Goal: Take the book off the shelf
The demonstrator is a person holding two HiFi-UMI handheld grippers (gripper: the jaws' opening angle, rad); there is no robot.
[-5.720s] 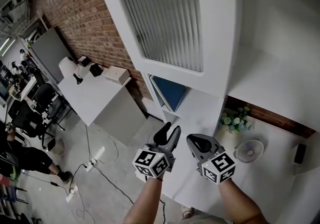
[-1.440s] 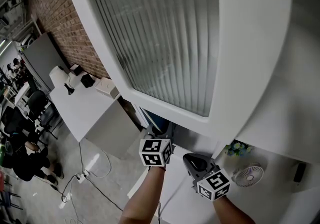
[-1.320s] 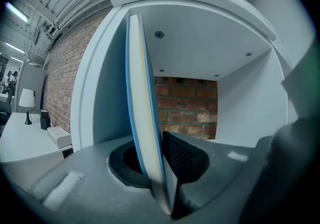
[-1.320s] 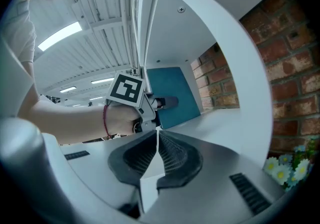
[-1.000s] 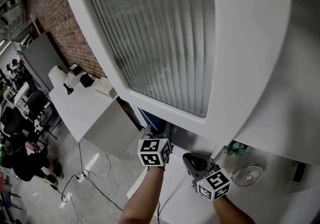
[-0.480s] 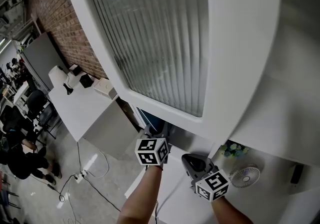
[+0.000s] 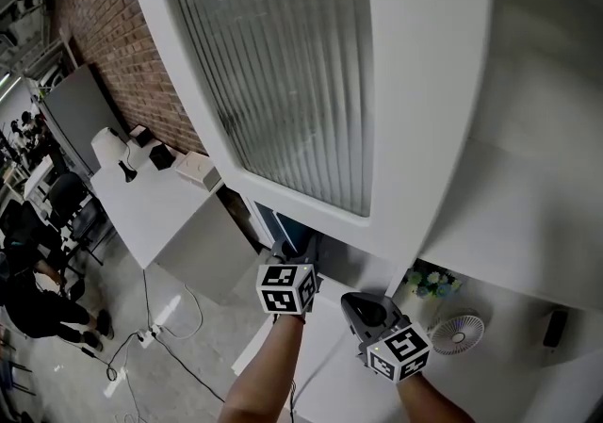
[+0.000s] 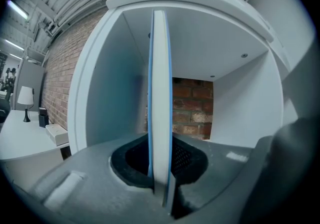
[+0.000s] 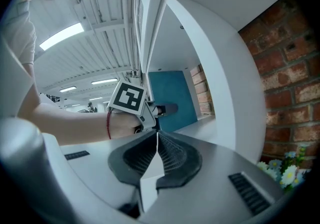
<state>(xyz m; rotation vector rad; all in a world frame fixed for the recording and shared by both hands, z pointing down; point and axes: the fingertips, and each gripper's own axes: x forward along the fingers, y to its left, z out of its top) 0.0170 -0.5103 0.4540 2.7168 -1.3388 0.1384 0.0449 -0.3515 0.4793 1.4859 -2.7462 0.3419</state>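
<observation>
Brick wall (image 7: 113,25) is seen behind one white cabinet (image 7: 443,82), fronted by one ribbed glass door (image 7: 283,82). One white counter (image 7: 528,383) is spotted below. Inside the open shelf compartment (image 8: 235,108), one blue book (image 8: 160,93) is stood upright. It is caught by the left gripper (image 8: 160,168), whose jaws have just been closing and are pressed on both covers. The right gripper (image 9: 156,153) is held clenched and empty alongside. One fan (image 7: 456,337) is noted.

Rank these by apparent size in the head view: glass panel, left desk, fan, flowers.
1. Glass panel
2. Desk
3. Fan and flowers look about alike, so no ranking between them.
</observation>
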